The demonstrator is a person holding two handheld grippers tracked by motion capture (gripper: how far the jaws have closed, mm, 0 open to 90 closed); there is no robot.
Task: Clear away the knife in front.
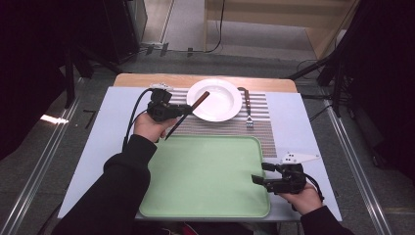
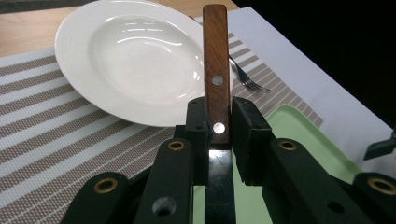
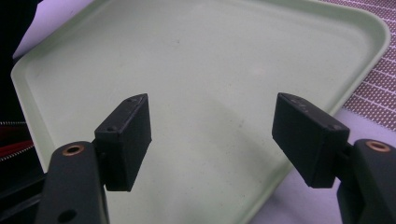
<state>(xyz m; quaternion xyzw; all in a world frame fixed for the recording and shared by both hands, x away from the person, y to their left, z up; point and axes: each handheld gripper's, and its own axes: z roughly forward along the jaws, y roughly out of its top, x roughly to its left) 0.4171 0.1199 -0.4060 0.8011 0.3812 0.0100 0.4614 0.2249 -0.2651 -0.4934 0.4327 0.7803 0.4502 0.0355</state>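
We looked over all three views and honestly there's nothing to read anywhere: no words, labels, brand marks, numbers or signs.
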